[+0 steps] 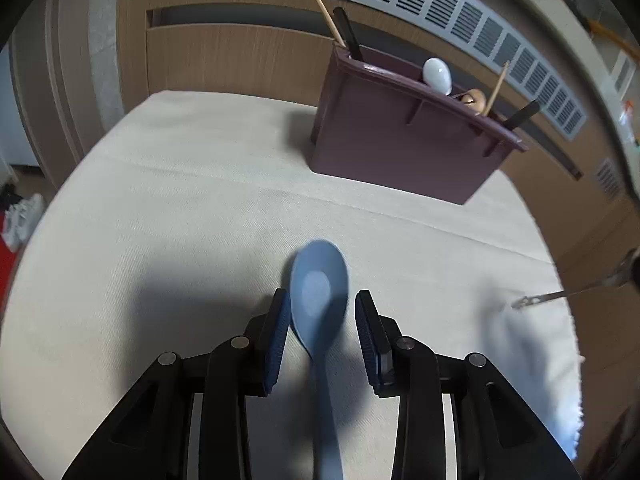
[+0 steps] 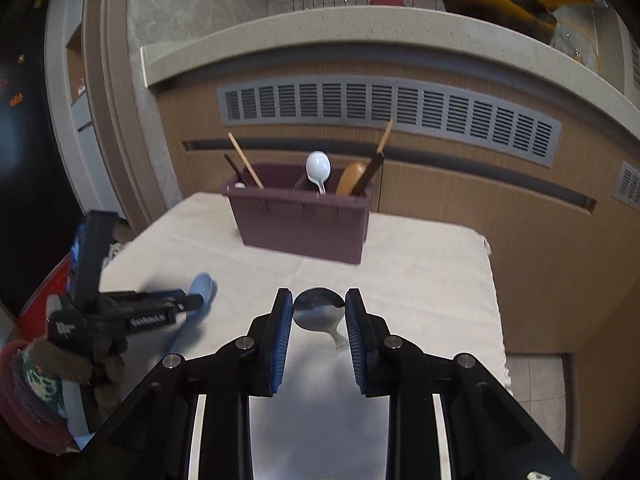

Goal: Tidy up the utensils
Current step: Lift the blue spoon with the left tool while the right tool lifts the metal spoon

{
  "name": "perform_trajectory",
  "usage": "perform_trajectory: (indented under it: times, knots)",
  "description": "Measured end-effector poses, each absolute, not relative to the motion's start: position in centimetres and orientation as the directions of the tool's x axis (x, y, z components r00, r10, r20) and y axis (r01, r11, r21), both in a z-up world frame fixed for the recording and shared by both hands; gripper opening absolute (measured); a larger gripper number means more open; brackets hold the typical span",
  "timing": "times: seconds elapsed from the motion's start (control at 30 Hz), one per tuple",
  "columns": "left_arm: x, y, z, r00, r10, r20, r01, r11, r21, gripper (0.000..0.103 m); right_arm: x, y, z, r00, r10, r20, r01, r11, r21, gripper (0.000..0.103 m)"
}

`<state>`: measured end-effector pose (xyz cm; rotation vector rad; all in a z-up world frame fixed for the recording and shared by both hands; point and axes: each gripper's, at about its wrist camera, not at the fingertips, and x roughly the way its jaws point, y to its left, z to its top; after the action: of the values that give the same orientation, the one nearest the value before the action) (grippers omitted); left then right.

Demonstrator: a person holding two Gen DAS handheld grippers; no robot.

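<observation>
**Two spoons in hand, holder partly filled**

Left wrist view. The left gripper (image 1: 322, 312) stood partly open, its pads on either side of the blue spoon (image 1: 319, 284) without visibly pressing it; the spoon lay on the white cloth (image 1: 160, 200), bowl forward of the fingertips, handle running back between the jaws. Ahead and to the right of the claw stood the purple utensil holder (image 1: 400, 140), already containing chopsticks (image 1: 326, 14), a white spoon (image 1: 437, 75), a wooden spoon and dark-handled pieces. At the far right edge, a metal utensil hung clear of the cloth.

Right wrist view. The right gripper (image 2: 319, 308) was closed on the bowl of a metal spoon (image 2: 318, 314), held above the cloth, the handle trailing downward. The holder (image 2: 304, 220) stood straight ahead, its compartments partly stocked. The left gripper and blue spoon (image 2: 202, 286) lay to the left.

Judged progress: several utensils were sorted; these two spoons remained to be delivered.
</observation>
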<state>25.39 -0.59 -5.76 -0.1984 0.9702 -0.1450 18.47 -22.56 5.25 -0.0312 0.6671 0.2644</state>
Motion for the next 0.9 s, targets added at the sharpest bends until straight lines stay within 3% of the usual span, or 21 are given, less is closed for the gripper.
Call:
perform_trajectory:
  times: [0.3,0.4,0.53,0.67,0.77,0.9]
  knots:
    - [27.7,-3.0,-7.0,0.534,-0.106,-0.839,0.043,0.994,-0.099,0.041,20.9,-23.7,4.8,0.736,0.279,-0.617,-0.263,0.957,0.119,0.005]
    - [27.6,-2.7,-7.0,0.545,-0.114,-0.830,0.037,0.993,-0.112,0.035,20.8,-24.5,4.2,0.732,0.274,-0.623,-0.245,0.960,0.134,0.005]
    - [26.7,-1.7,-6.8,0.573,-0.154,-0.805,0.041,0.986,-0.160,0.034,20.6,-26.9,3.0,0.709,0.282,-0.646,-0.209,0.959,0.190,0.008]
    - [25.9,-1.1,-6.2,0.609,-0.178,-0.773,0.041,0.980,-0.194,0.034,21.9,-28.9,-0.4,0.642,0.296,-0.707,-0.101,0.947,0.304,0.026]
    - [25.2,-0.8,-5.4,0.638,-0.196,-0.744,0.051,0.976,-0.214,0.034,24.8,-28.5,-3.4,0.574,0.323,-0.752,-0.048,0.930,0.363,0.026]
    - [24.0,-0.2,-3.9,0.681,-0.197,-0.705,0.061,0.975,-0.214,0.034,28.8,-27.0,-5.6,0.539,0.282,-0.794,0.009,0.940,0.341,0.026]
